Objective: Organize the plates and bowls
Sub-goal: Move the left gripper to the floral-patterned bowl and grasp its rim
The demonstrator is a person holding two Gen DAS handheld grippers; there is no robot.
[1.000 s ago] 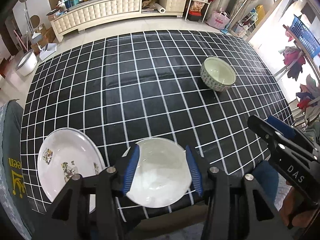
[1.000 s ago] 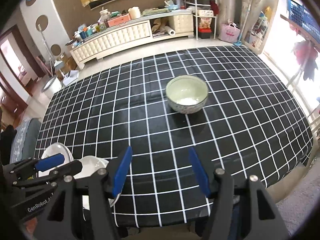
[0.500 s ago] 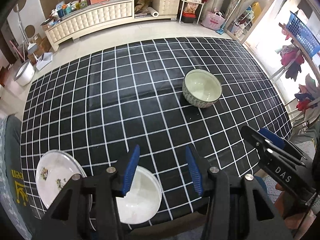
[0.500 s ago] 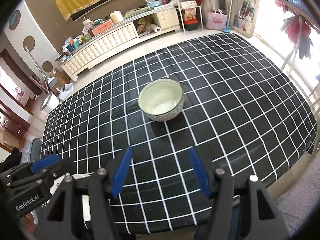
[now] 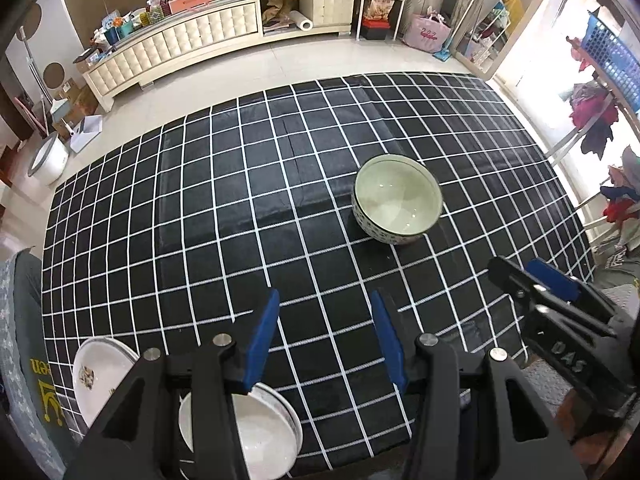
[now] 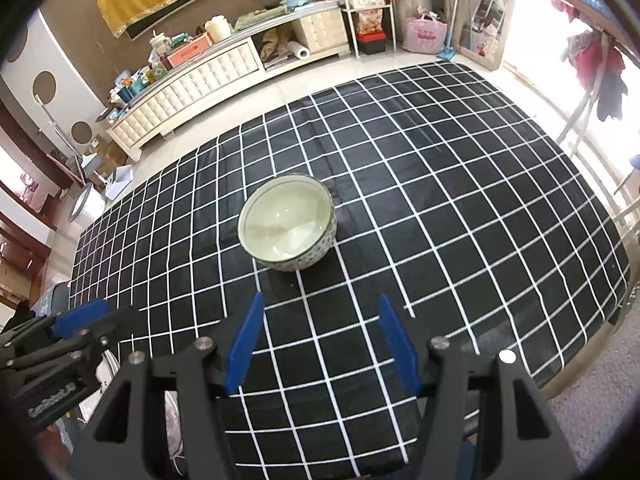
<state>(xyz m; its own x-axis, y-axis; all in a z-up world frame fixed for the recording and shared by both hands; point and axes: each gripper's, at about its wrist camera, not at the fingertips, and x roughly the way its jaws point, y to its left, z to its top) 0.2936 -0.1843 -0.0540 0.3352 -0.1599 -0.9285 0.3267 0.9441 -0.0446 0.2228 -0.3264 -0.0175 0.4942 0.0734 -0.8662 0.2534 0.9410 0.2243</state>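
Observation:
A patterned bowl (image 5: 398,200) with a pale green inside stands alone on the black checked tablecloth (image 5: 224,208); the right wrist view shows the bowl (image 6: 288,222) straight ahead. My left gripper (image 5: 325,300) hangs open above bare cloth, short of the bowl and to its left. My right gripper (image 6: 319,303) is open too, just in front of the bowl, nothing between its fingers. At the near left edge lie a white plate (image 5: 264,436), partly hidden by my left gripper's body, and a decorated plate (image 5: 98,380) beside it.
The table's near edge runs just under both grippers. A long cream sideboard (image 5: 180,44) crowded with items stands beyond the far edge. A grey cushion (image 5: 24,360) sits at the left, a clothes rack (image 5: 600,120) at the right.
Both grippers have moved toward the bowl, which now looks larger and nearer. The white plate that lay between my left fingers has slid down behind the gripper. Neither gripper's opening has changed.

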